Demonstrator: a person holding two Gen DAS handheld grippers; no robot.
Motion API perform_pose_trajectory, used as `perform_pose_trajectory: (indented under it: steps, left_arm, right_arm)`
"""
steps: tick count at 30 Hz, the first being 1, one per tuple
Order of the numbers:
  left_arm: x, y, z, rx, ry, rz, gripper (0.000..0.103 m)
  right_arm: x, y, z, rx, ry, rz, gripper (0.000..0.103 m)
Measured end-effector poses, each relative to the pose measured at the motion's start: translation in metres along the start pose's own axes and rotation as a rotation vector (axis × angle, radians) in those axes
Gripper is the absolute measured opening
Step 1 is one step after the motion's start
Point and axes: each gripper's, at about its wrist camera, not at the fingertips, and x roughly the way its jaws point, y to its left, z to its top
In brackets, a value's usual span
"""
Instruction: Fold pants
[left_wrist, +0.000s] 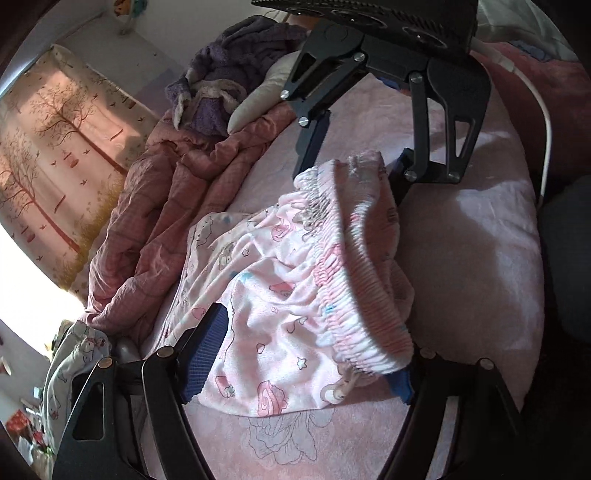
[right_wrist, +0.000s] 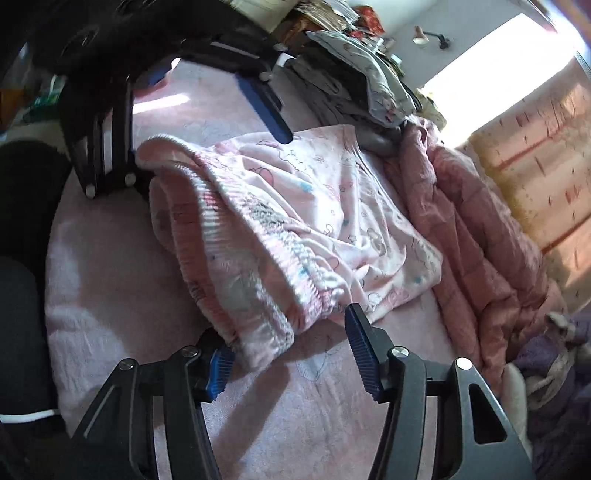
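Pink printed pyjama pants (left_wrist: 280, 295) lie bunched on a pink bed sheet (left_wrist: 472, 258), their ruffled elastic waistband (left_wrist: 354, 258) gaping open toward the near edge of the bed. The left gripper (left_wrist: 306, 354) sits at one end of that waistband with its jaws apart: one blue pad lies on top of the printed cloth, the other shows just under the waistband's corner, and neither visibly presses the fabric. The right gripper (right_wrist: 291, 354) reaches the opposite end of the waistband, also with jaws apart; the gathered edge lies between its two blue ribbed pads (one pad close against the cloth, the other standing clear of it), so no clamp is seen. Beside the pants, away from the grippers, a rumpled pink quilt (left_wrist: 162, 221) runs along the bed, with a purple fleece garment (left_wrist: 236, 66) heaped beyond it. A curtain printed with trees (left_wrist: 55, 155) hangs at the bright window, and more clothes (right_wrist: 362, 70) are piled at the far end of the bed
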Motion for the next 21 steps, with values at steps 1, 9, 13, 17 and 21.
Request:
perform_pose_trajectory:
  steps: [1,9,13,17,21]
  left_arm:
    - [0.001,-0.001,0.001,0.012,-0.003,0.000,0.075]
    - [0.003,0.001,-0.002,-0.052,-0.004,-0.020,0.075]
    - [0.001,0.000,-0.003,-0.054,-0.004,-0.016,0.076]
    - [-0.002,-0.004,-0.002,-0.051,-0.009,0.001,0.076]
    - [0.001,-0.005,0.000,-0.041,-0.008,0.021,0.082]
  right_arm:
    - [0.000,0.004,0.003,-0.029,-0.006,-0.019,0.058]
    - [-0.001,0.014,0.017,-0.125,-0.063,-0.066,0.058]
    - [-0.003,0.019,0.013,-0.162,-0.076,-0.097,0.055]
    - [0.002,-0.001,0.011,0.008,-0.053,0.002,0.019]
    - [-0.007,-0.036,0.007,0.318,-0.101,0.153,0.016]
